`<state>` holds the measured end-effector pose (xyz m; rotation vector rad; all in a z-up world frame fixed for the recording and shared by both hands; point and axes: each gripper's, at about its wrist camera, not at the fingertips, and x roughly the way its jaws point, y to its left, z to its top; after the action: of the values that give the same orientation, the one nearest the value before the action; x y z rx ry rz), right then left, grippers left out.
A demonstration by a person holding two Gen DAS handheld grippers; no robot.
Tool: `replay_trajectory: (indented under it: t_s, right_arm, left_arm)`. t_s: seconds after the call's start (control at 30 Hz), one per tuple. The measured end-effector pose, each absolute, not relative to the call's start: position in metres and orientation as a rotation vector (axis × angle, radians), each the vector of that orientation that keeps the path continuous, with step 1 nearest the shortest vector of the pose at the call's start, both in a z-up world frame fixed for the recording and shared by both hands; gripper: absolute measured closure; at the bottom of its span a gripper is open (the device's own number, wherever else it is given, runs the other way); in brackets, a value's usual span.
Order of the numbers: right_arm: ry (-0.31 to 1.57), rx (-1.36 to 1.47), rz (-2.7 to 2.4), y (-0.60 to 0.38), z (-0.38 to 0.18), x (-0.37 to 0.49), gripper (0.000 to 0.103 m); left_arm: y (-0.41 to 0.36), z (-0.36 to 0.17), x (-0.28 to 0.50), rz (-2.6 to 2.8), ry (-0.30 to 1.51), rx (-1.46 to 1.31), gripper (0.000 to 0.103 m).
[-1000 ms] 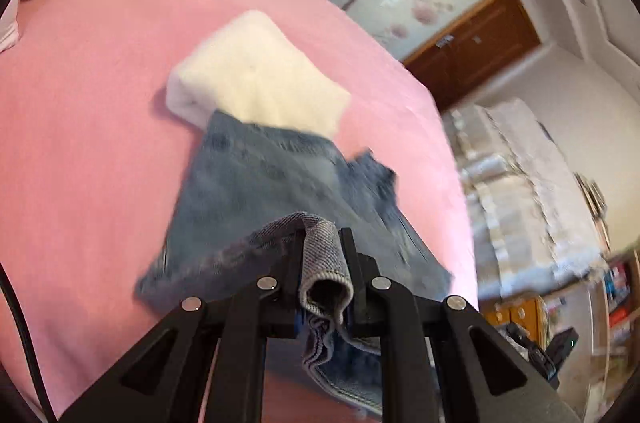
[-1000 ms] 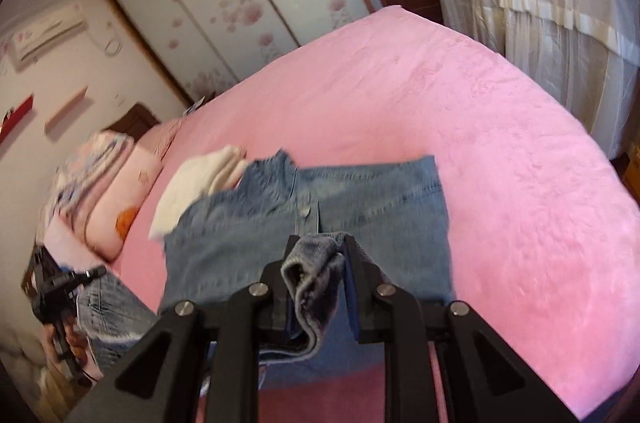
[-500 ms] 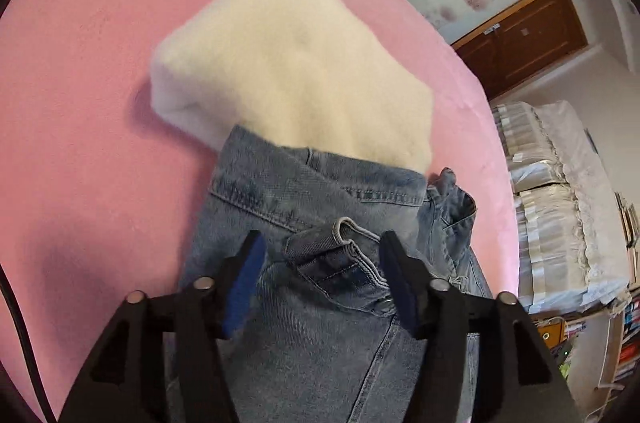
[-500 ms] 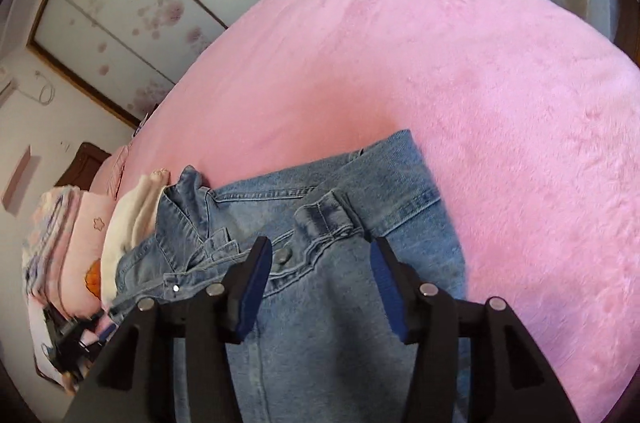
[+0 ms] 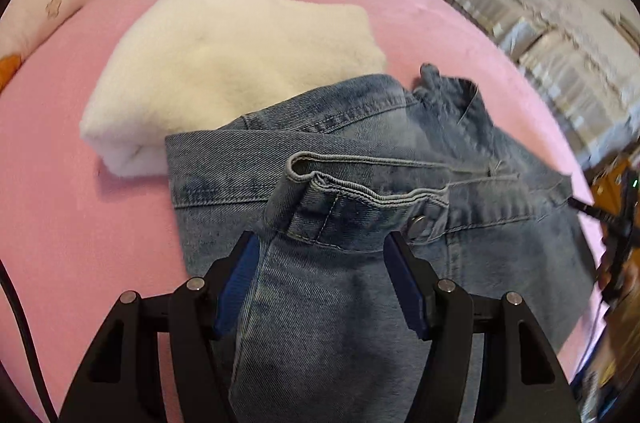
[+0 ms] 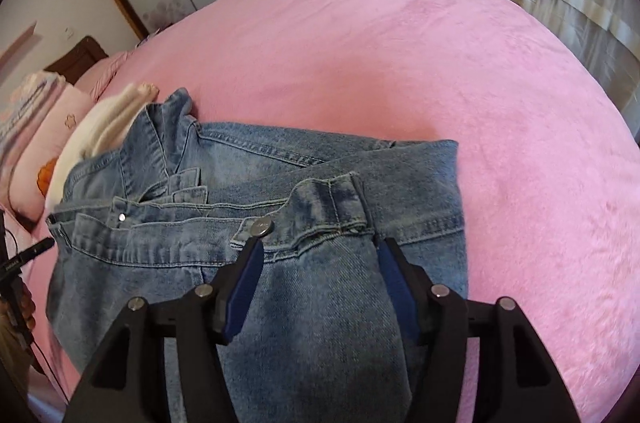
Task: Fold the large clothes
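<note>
Two grippers, left gripper (image 5: 320, 279) and right gripper (image 6: 318, 271), are held wide and empty above the denim jacket (image 6: 248, 223); it is laid folded on the pink bedspread (image 6: 440, 83), partly over a cream blanket (image 5: 224, 63); thick, heavy, pliable cloth is judged best gripped at the stitched hem band.

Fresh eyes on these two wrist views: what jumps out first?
The blue denim garment, folded over on the pink bed cover, fills the lower half of both views. The left gripper and right gripper both hover open above its hem, gripping nothing. Behind it, on the left side, a folded cream fleece lies partly under the denim.
</note>
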<state>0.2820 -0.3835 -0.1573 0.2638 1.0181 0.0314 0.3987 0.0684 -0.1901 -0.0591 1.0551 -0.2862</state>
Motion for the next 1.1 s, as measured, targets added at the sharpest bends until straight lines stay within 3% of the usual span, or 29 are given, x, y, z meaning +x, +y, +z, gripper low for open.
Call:
replay_trajectory:
  t_s: [0.23, 0.43, 0.6, 0.67, 0.77, 0.8, 0.83, 1.1]
  right_arm:
    - [1.057, 0.183, 0.056, -0.377, -0.166, 0.296, 0.041]
    - [1.06, 0.109, 0.052, -0.367, -0.168, 0.307, 0.037]
    - [1.056, 0.032, 0.055, -0.359, -0.169, 0.301, 0.035]
    - [1.054, 0.02, 0.055, -0.358, -0.168, 0.298, 0.035]
    - [1.034, 0.0, 0.032, -0.356, -0.167, 0.295, 0.047]
    - [1.029, -0.016, 0.008, -0.357, -0.166, 0.293, 0.064]
    - [1.026, -0.007, -0.003, -0.358, -0.162, 0.292, 0.072]
    - [0.837, 0.014, -0.071, -0.362, -0.101, 0.258, 0.077]
  left_arm:
    - [0.047, -0.211, 0.419, -0.259, 1.066, 0.126, 0.04]
    - [0.047, -0.217, 0.425, -0.244, 1.044, 0.126, 0.04]
    - [0.044, -0.215, 0.415, -0.197, 1.005, 0.166, 0.064]
    - [0.046, -0.213, 0.413, -0.183, 0.999, 0.146, 0.069]
    - [0.048, -0.208, 0.407, -0.138, 0.985, 0.141, 0.076]
    - [0.047, -0.205, 0.404, -0.11, 0.976, 0.144, 0.091]
    - [0.048, -0.202, 0.402, -0.055, 0.961, 0.157, 0.09]
    - [0.047, -0.17, 0.387, -0.011, 0.889, 0.071, 0.09]
